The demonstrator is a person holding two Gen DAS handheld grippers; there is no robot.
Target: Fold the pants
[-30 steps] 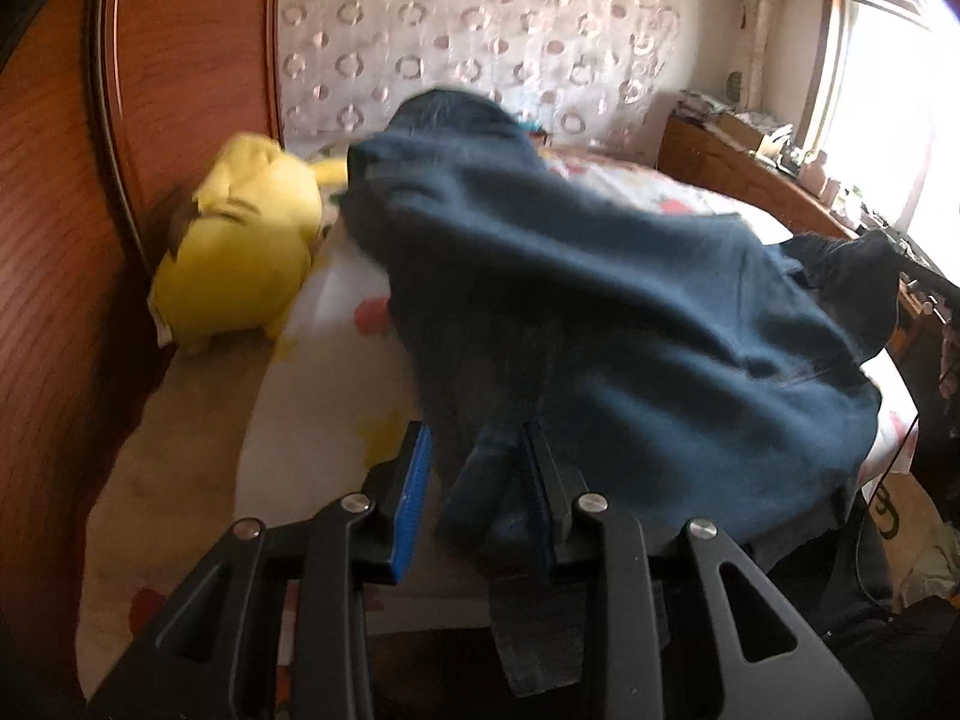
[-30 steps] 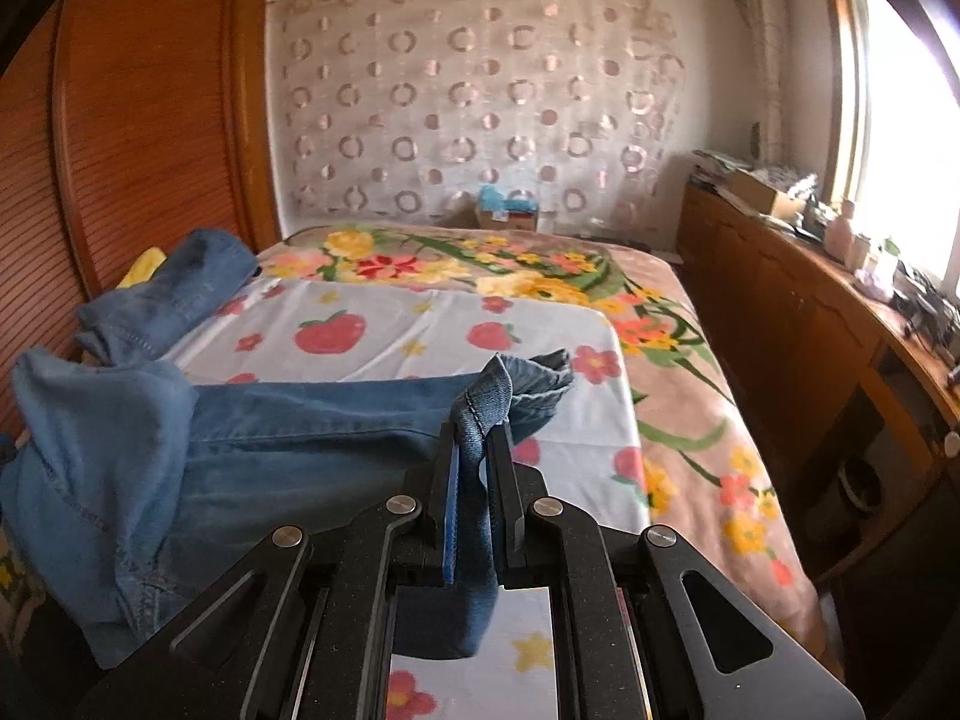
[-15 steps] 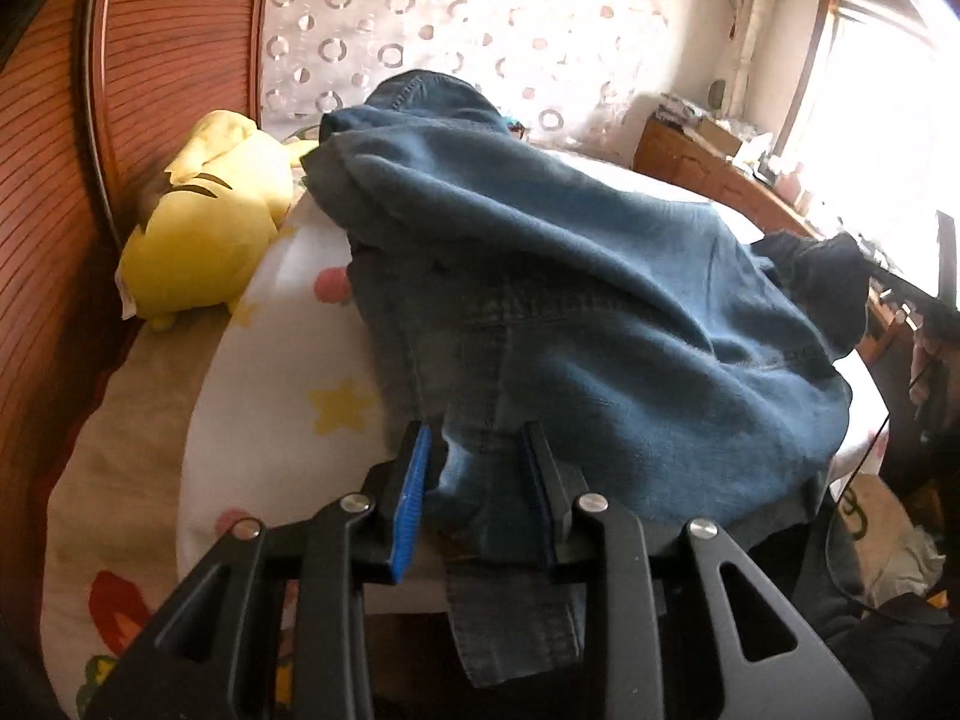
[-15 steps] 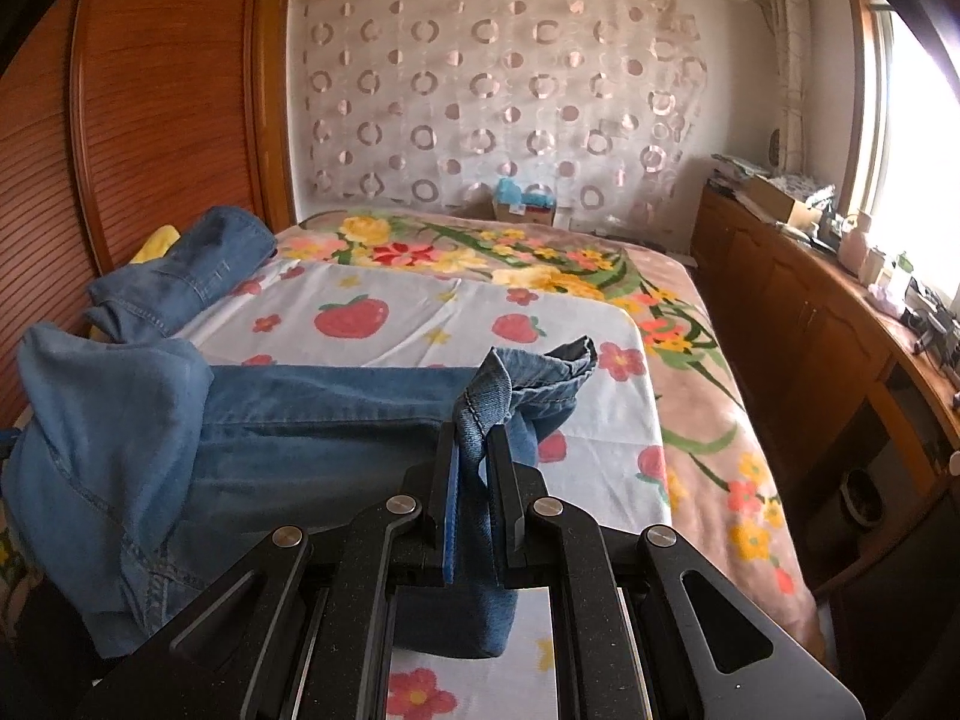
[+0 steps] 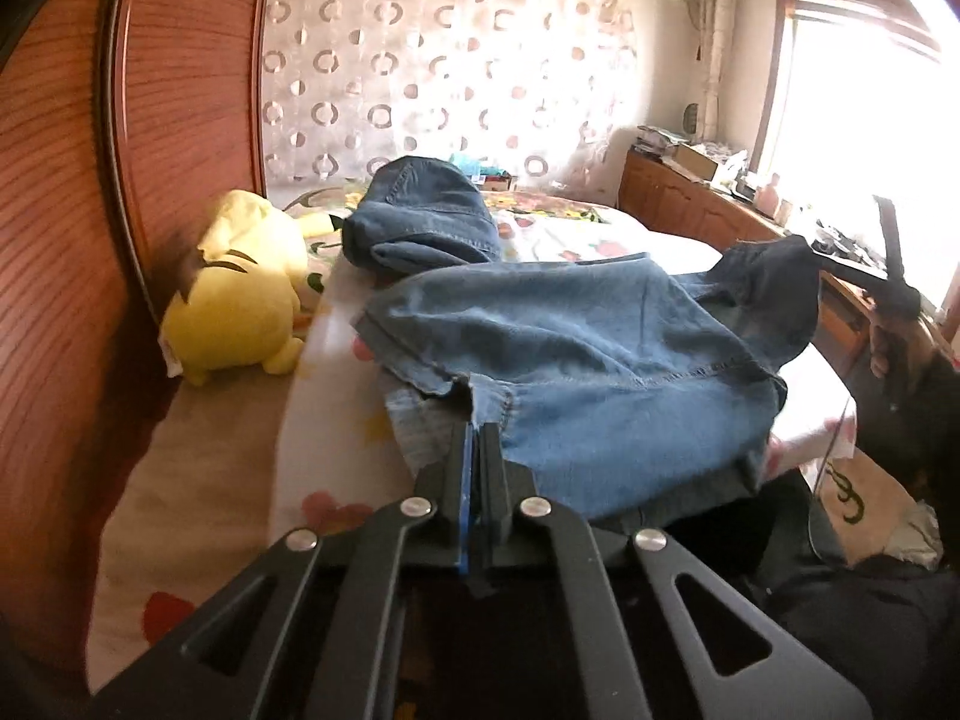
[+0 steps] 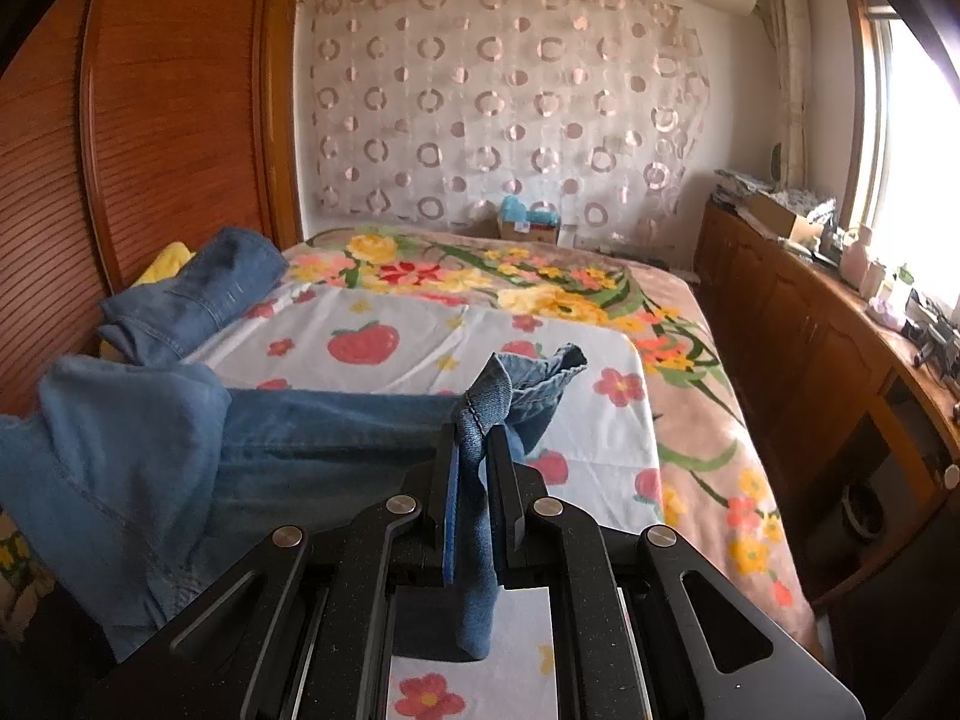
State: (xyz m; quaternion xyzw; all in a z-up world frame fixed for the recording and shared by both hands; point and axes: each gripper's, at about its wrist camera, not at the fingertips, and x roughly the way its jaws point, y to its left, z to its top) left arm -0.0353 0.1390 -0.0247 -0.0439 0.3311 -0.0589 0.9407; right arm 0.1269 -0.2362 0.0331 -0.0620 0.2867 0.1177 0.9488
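Nearest the left wrist camera, the left gripper (image 5: pixel 477 429) has its two fingers pressed almost together on a thin edge of the jeans (image 5: pixel 576 360), at a notch in the denim's near border. Nearest the right wrist camera, the right gripper (image 6: pixel 474 438) is clamped on a bunched fold of the jeans (image 6: pixel 300 438), with a tail of denim hanging down between the fingers toward the camera.

Beyond the grippers, the jeans lie spread across the near end of the bed on a fruit-print sheet (image 6: pixel 420 336). Their near edge droops over the side of the bed in the left view. A second lump of denim (image 5: pixel 426 222) sits further along, close to the wooden slatted wall (image 5: pixel 54 240).

The sheet beyond the jeans is bare out to its far edge, and past it lies a flowered blanket (image 6: pixel 690 408) that reaches the far wall. On the right a narrow aisle separates the bed from a long wooden cabinet (image 6: pixel 810 348) crowded with small items.

Only the left view shows a yellow plush toy (image 5: pixel 240 294) wedged between wall and denim, and the right gripper (image 5: pixel 894 276) from outside, holding up a dark corner of cloth. The right view alone shows the blanket's full length and a box (image 6: pixel 528 228) at the foot of the circle-patterned curtain (image 6: pixel 510 108).
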